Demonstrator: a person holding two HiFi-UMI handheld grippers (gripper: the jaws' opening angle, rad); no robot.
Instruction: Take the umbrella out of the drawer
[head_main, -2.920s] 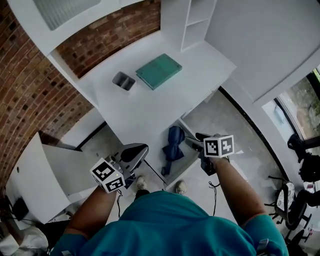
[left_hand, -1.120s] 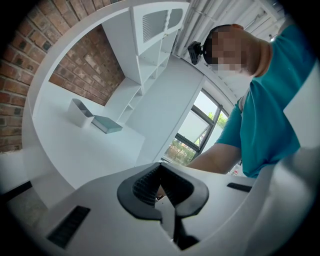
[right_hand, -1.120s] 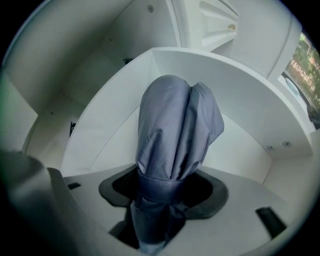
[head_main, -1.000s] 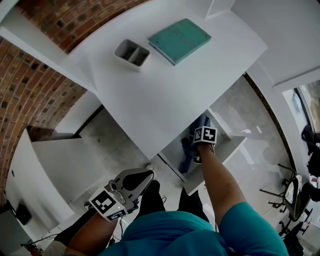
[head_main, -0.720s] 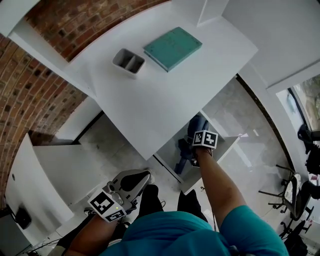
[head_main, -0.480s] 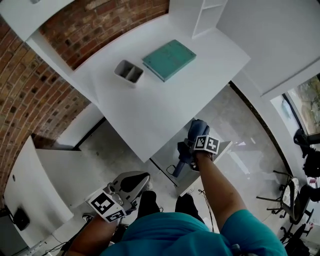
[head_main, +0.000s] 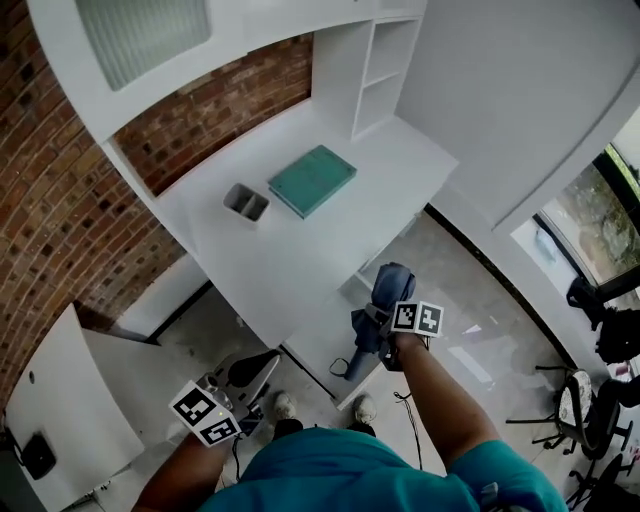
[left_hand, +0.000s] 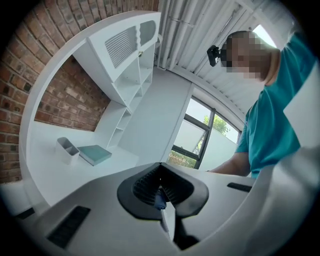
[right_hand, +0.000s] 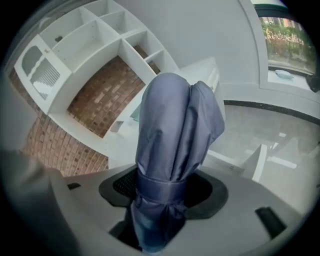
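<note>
My right gripper (head_main: 380, 325) is shut on the folded blue umbrella (head_main: 388, 285), near the strap around its middle. The umbrella hangs in the air above the open white drawer (head_main: 318, 345) at the desk's front right. In the right gripper view the umbrella (right_hand: 175, 145) stands up between the jaws of the right gripper (right_hand: 165, 195), and its handle end is hidden below. My left gripper (head_main: 260, 364) hangs low at the left, off the desk's front edge, holding nothing. In its own view the left gripper (left_hand: 161, 194) has its jaws together.
On the white desk (head_main: 330, 215) lie a teal book (head_main: 312, 180) and a grey two-slot organiser (head_main: 246, 203). White shelves (head_main: 385, 60) rise at the back against a brick wall (head_main: 60, 190). A white cabinet (head_main: 60, 400) stands at lower left. The person's feet are below the drawer.
The right gripper has risen with the umbrella, lifting it up out of the drawer. The left gripper has risen a little too. The desk looks farther away in the head view.
</note>
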